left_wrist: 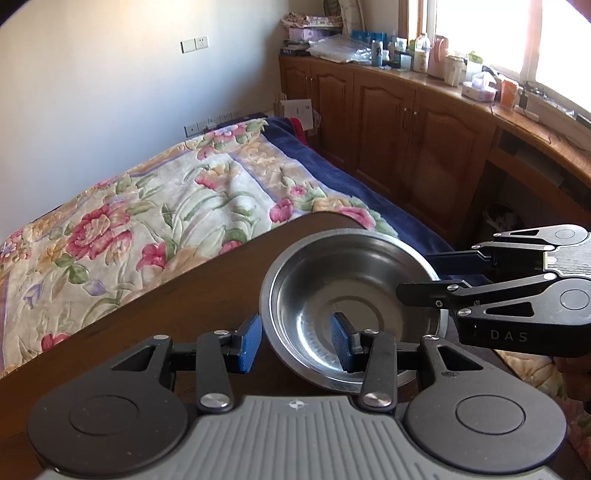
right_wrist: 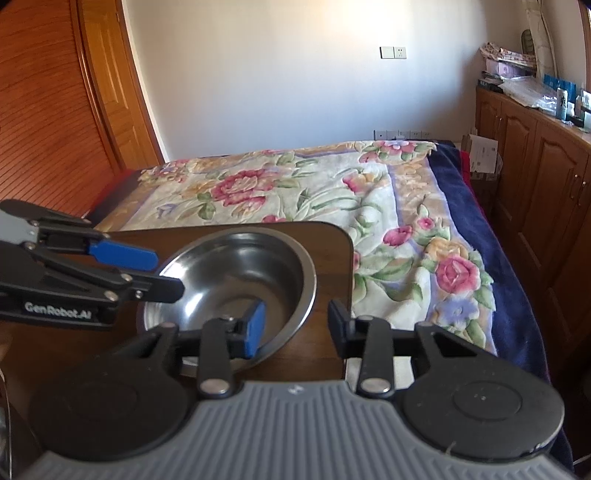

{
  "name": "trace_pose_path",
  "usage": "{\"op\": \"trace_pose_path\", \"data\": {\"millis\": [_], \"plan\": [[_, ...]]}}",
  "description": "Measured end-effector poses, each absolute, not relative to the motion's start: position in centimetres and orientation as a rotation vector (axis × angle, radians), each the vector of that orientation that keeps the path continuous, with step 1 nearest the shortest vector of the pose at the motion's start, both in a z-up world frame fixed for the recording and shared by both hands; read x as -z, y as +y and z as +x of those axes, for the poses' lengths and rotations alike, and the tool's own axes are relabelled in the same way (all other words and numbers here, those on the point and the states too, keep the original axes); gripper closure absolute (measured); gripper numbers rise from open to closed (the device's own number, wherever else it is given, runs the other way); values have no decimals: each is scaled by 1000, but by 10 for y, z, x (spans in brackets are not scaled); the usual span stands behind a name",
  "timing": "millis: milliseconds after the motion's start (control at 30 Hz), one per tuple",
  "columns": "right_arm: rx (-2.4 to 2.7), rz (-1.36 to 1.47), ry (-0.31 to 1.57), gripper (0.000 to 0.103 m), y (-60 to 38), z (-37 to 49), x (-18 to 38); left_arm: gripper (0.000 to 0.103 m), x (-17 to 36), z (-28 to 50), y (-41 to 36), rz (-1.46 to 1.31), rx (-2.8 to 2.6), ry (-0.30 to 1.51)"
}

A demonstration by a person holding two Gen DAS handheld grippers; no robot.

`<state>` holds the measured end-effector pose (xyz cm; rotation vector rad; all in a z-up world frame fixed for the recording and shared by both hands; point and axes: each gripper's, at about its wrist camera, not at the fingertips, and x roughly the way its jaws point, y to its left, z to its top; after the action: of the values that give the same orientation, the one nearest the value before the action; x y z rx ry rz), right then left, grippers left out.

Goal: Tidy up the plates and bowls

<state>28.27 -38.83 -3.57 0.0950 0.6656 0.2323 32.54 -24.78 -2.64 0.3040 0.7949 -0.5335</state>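
Two grippers frame one steel bowl (left_wrist: 351, 295) sitting tilted atop a steel plate (left_wrist: 441, 321) near the far corner of the dark wooden table (left_wrist: 166, 306). From your left gripper (left_wrist: 295, 338), the bowl's near rim sits between parted blue pads, apparently untouched. The right gripper (left_wrist: 417, 277) straddles the opposite rim, its jaws also apart. Your right wrist view alone shows a wooden door (right_wrist: 107, 92); the left view alone shows the sunlit window (left_wrist: 480, 33) above cluttered cabinets (left_wrist: 388, 118). Both show the floral bedspread (right_wrist: 295, 188).
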Motion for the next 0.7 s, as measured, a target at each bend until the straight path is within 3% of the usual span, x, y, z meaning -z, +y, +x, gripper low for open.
{"op": "trace_pose_path", "data": {"millis": [267, 400, 700], "plan": [[-245, 124, 683, 67, -389, 284, 40, 65, 35, 338, -249, 299, 521, 852], [-253, 135, 684, 75, -388, 285, 41, 78, 40, 341, -248, 290, 528, 886], [-208, 151, 689, 86, -390, 285, 39, 83, 26, 329, -245, 286, 534, 862]]}}
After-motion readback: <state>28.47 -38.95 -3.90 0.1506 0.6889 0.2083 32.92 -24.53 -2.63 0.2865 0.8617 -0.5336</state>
